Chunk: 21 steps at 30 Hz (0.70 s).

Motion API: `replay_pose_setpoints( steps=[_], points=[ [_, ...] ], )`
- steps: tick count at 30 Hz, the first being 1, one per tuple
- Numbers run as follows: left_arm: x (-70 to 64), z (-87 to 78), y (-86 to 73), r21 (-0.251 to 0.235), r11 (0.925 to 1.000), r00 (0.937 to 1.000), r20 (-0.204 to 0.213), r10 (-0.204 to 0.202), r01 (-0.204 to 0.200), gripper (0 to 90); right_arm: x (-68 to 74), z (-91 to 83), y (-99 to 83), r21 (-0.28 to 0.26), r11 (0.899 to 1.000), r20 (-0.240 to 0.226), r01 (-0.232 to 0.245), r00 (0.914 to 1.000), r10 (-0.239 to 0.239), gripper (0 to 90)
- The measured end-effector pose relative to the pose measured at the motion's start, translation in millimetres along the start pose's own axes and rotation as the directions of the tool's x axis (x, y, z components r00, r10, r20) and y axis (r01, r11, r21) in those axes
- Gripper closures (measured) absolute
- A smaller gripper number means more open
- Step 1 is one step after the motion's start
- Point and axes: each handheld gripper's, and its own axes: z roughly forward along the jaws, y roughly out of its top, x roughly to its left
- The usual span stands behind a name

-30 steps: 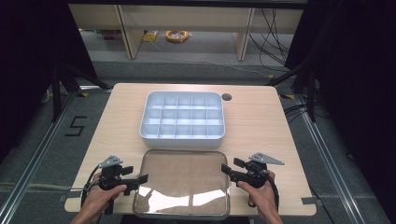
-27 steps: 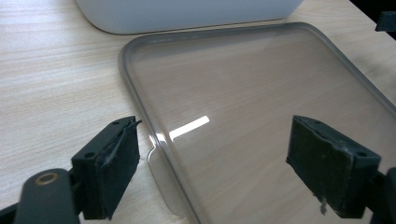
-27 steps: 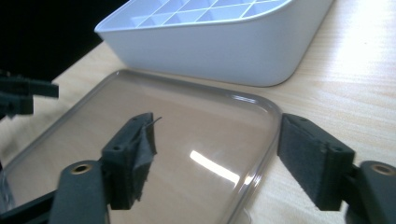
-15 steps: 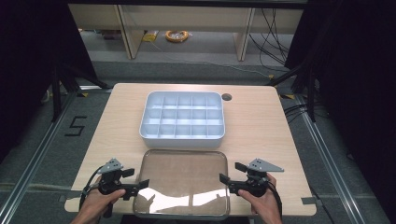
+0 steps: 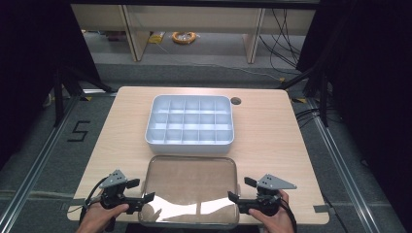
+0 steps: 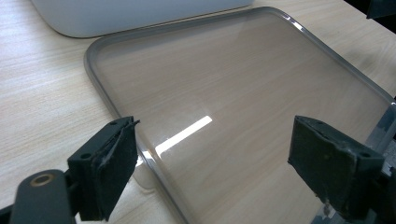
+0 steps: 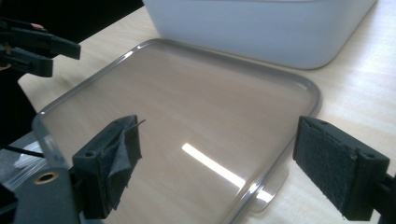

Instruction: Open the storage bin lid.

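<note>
My left gripper (image 5: 142,198) and right gripper (image 5: 236,196), jaws wide and empty, flank the clear lid (image 5: 190,187) at 9 and 3 o'clock. It lies flat at the table's (image 5: 272,131) near edge, at 6 o'clock from the white compartment box (image 5: 190,120). Nothing is gripped; lifting and fitting, by my judgement, remain.
</note>
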Motion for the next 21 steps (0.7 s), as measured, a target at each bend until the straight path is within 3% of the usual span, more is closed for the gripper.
replay_pose_setpoints(
  steps=[1, 4, 5, 6, 7, 8, 9, 10, 11, 12, 14, 16, 19, 20, 21],
  points=[
    [-0.7, -1.5, -0.7, 0.005, 1.0000, 1.0000, -0.006, -0.005, 0.005, 14.8, -1.7, -0.1, -1.0, -0.007, 1.000, -0.003, 0.027, 0.9996, -0.027, 16.0],
    [-0.4, -3.0, -1.5, 0.010, 0.9999, 0.9999, -0.001, 0.012, -0.012, 14.8, 1.9, -0.1, -4.0, -0.006, 1.000, -0.012, 0.014, 0.9998, -0.014, 16.0],
    [-2.0, -3.9, -2.5, 0.004, 1.0000, 1.0000, 0.003, 0.004, -0.004, 14.8, 0.7, -1.4, -4.8, -0.003, 0.999, -0.012, 0.045, 0.9989, -0.045, 16.1],
    [-1.4, -4.7, -2.4, -0.003, 0.9997, 0.9996, 0.013, 0.025, -0.025, 14.8, 2.4, -1.8, -6.1, -0.003, 1.000, -0.007, 0.022, 0.9997, -0.022, 16.1],
    [-5.0, -6.6, -3.1, 0.007, 0.9998, 0.9999, -0.004, -0.016, 0.016, 14.8, 4.6, -1.9, -7.8, -0.001, 1.000, -0.015, 0.004, 0.9999, -0.004, 16.1],
    [-3.9, -6.3, -4.2, -0.008, 0.9999, 0.9999, 0.011, -0.008, 0.008, 14.8, 3.7, -1.7, -8.3, -0.001, 1.000, -0.008, 0.027, 0.9996, -0.027, 16.1],
    [-3.7, -7.9, -4.1, 0.004, 1.0000, 1.0000, 0.005, 0.006, -0.006, 14.8, 6.2, -3.5, -9.3, 0.012, 1.000, -0.015, 0.006, 0.9999, -0.006, 16.1],
    [-4.9, -8.1, -5.8, -0.008, 0.9999, 1.0000, 0.006, -0.007, 0.008, 14.8, 7.1, -4.0, -10.4, 0.009, 1.000, -0.014, 0.003, 0.9999, -0.003, 16.2],
    [-4.9, -8.1, -5.8, -0.008, 0.9999, 1.0000, 0.006, -0.007, 0.008, 14.8, 5.3, -3.8, -11.4, 0.003, 0.999, -0.002, 0.032, 0.9995, -0.032, 16.2],
    [-4.6, -9.5, -7.0, -0.001, 1.0000, 0.9999, 0.011, 0.007, -0.007, 14.8, 8.1, -6.6, -12.5, 0.025, 1.000, -0.002, 0.006, 1.0000, -0.006, 16.2],
    [-6.2, -10.8, -8.8, -0.002, 1.0000, 0.9999, 0.013, 0.007, -0.007, 14.8, 6.2, -6.3, -14.4, 0.012, 0.999, -0.023, 0.043, 0.9988, -0.043, 16.2],
    [-8.1, -12.5, -9.7, 0.001, 0.9999, 0.9998, 0.014, 0.012, -0.012, 14.8, 9.9, -9.1, -17.2, 0.011, 1.000, -0.003, 0.017, 0.9999, -0.017, 16.3],
    [-10.3, -13.8, -11.3, -0.008, 1.0000, 0.9998, 0.018, 0.005, -0.005, 14.8, 9.8, -12.0, -19.2, 0.005, 1.000, -0.013, 0.023, 0.9996, -0.023, 16.3],
    [-10.5, -14.4, -11.9, -0.006, 1.0000, 0.9998, 0.020, 0.008, -0.007, 14.8, 11.6, -13.0, -21.0, 0.004, 1.000, -0.009, 0.002, 1.0000, -0.002, 16.3],
    [-11.5, -15.3, -12.9, -0.005, 0.9999, 0.9998, 0.015, 0.014, -0.014, 14.8, 10.1, -14.3, -21.2, 0.001, 1.000, -0.004, 0.027, 0.9996, -0.027, 16.3]
  ],
)
